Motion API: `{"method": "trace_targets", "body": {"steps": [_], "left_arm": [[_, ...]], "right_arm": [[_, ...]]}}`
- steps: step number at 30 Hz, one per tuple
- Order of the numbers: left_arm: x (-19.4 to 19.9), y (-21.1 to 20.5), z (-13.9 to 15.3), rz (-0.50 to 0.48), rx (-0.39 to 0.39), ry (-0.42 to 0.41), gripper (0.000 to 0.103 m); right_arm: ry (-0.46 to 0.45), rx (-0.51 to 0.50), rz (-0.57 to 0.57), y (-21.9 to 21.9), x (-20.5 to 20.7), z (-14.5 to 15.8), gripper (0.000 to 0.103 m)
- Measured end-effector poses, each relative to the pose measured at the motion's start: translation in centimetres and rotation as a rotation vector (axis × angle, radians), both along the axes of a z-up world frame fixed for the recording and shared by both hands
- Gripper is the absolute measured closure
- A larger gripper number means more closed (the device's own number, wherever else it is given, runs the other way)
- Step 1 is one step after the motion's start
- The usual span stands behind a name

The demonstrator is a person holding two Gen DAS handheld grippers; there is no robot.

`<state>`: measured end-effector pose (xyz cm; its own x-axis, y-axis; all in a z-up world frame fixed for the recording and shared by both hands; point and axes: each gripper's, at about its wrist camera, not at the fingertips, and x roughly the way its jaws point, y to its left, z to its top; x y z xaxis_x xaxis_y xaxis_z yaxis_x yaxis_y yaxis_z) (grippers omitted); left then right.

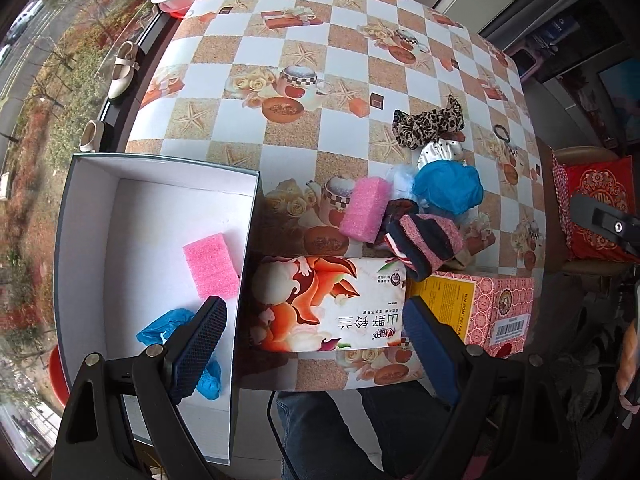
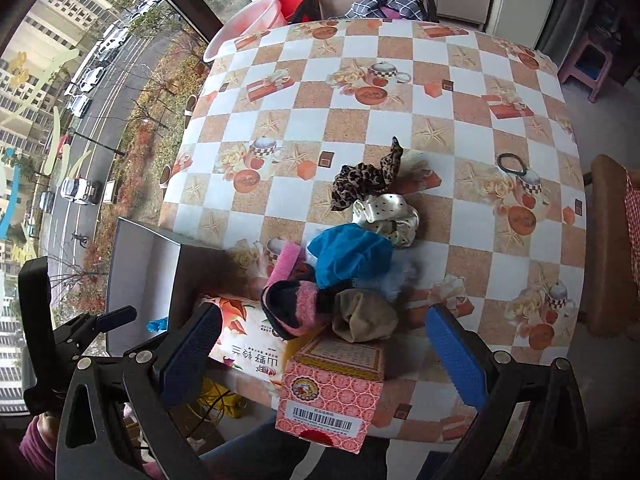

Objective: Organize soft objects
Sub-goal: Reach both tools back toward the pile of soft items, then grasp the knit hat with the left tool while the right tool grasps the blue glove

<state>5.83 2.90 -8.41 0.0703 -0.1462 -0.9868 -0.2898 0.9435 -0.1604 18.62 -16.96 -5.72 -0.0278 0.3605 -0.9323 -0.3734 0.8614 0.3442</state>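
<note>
Both grippers hang empty over the near edge of the table (image 1: 348, 40). On the left gripper (image 1: 312, 344) the blue pads stand spread wide with nothing between them; it hovers above the seam between the white box (image 1: 84, 216) and the flower-printed tissue pack (image 1: 320, 304). On the right gripper (image 2: 324, 344) the pads are likewise wide apart and touch nothing; it points down at the pile, above the pink patterned carton (image 2: 332, 396).

Already in the box lie a pink sponge (image 1: 210, 266) and a crumpled blue shoe cover (image 1: 168, 330). The rest waits in a heap right of the box: a second pink sponge (image 1: 364, 210), a striped pink-and-navy sock (image 1: 424, 242), a blue cloth bundle (image 1: 448, 188), a white dotted scrunchie (image 1: 440, 152) and a leopard scrunchie (image 1: 428, 124). A beige sock (image 2: 364, 316) rests against the carton, and a black hair tie (image 1: 502, 133) lies well apart on the cloth.

Judging by this, the step in hand is picking the next soft piece. The second sponge sits on the heap's box-side edge and looks the easiest: come straight down, straddle its short sides, and close gently, since foam squashes. The striped sock drapes over the tissue pack and overlaps its neighbours, so pinch it at its high fold and lift slowly, or it may drag others along.
</note>
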Motion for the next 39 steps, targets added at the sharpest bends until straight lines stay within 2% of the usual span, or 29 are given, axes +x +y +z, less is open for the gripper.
{"method": "trace_targets", "body": {"steps": [4, 7, 10, 16, 24, 30, 33, 34, 35, 36, 38, 39], "left_arm": [[2.1, -2.8, -1.6, -0.101, 0.034, 0.019, 0.011], [3.7, -3.9, -3.0, -0.133, -0.037, 0.024, 0.011], [5.5, -3.9, -4.4, -0.064, -0.155, 0.05, 0.011], [8.0, -5.0, -7.4, 0.015, -0.225, 0.183, 0.011], [8.4, -5.8, -10.6, 0.077, -0.267, 0.319, 0.011], [9.2, -6.3, -11.7, 0.072, -0.268, 0.355, 0.014], [9.5, -6.7, -12.0, 0.052, -0.27, 0.36, 0.024], [9.5, -6.8, -12.0, 0.054, -0.287, 0.356, 0.036], [9.5, -6.8, -12.1, 0.064, -0.32, 0.354, 0.054], [9.5, -6.8, -12.2, 0.077, -0.345, 0.353, 0.059], [9.4, -6.8, -12.1, 0.081, -0.339, 0.334, 0.069], [9.3, -6.8, -11.9, 0.081, -0.336, 0.321, 0.07]], "right_arm": [[0.062, -0.02, -0.065, -3.2, 0.6, -2.9, 0.001], [0.107, -0.026, -0.087, -4.8, 0.5, -4.7, 0.001], [0.136, -0.034, -0.098, -5.8, 0.4, -6.0, 0.001], [0.191, -0.01, -0.117, -6.5, 1.0, -8.3, 0.001], [0.28, 0.091, -0.172, -5.8, 2.5, -10.8, 0.001], [0.368, 0.157, -0.21, -5.3, 3.0, -12.8, 0.001], [0.406, 0.208, -0.239, -4.9, 3.7, -13.5, 0.001], [0.415, 0.219, -0.248, -4.7, 3.9, -13.8, 0.001], [0.42, 0.226, -0.253, -4.5, 4.2, -13.9, 0.001], [0.424, 0.232, -0.253, -4.2, 4.5, -14.1, 0.001], [0.431, 0.239, -0.247, -3.3, 5.1, -14.3, 0.001], [0.434, 0.246, -0.24, -2.8, 5.3, -14.5, 0.001]]}}
